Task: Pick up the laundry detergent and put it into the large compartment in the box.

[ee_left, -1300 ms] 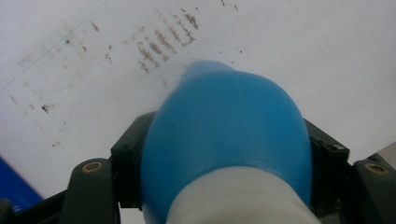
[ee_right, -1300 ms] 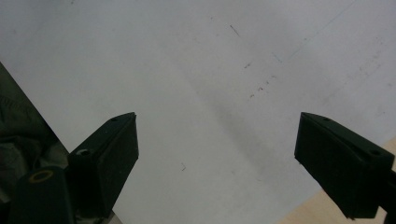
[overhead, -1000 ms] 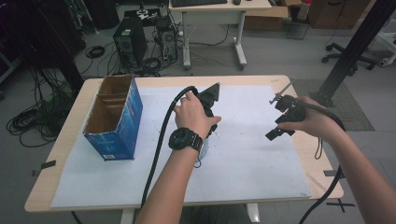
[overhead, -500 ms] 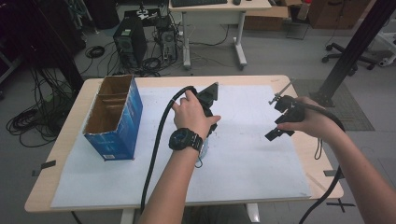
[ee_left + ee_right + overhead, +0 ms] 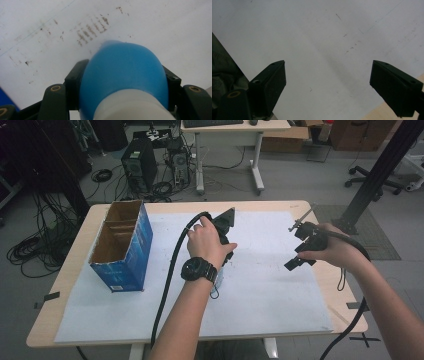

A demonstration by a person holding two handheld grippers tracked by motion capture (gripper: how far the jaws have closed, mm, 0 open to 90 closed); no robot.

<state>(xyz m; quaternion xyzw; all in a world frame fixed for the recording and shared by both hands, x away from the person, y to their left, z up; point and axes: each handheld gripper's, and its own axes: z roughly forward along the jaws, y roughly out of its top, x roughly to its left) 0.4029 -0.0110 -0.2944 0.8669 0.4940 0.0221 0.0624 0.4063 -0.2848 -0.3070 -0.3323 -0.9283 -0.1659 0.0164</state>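
A rounded blue object (image 5: 120,57) with a white part (image 5: 132,108) sits between the black jaws of my left gripper (image 5: 125,72), which is shut on it. The jaws have just closed a little tighter on its sides. It hangs close above the white sheet (image 5: 162,30). In the high view the left hand (image 5: 207,245) covers that gripper's body (image 5: 223,222) near the table's middle and hides the object. My right gripper (image 5: 299,247) is held over the sheet's right part. Its jaws stand wide apart in the right gripper view (image 5: 328,80), with nothing between them.
An open blue cardboard box (image 5: 122,245) stands at the left of the table. A white sheet (image 5: 270,290) covers most of the wooden tabletop (image 5: 345,312). Black cables (image 5: 167,280) trail from both grippers toward the near edge.
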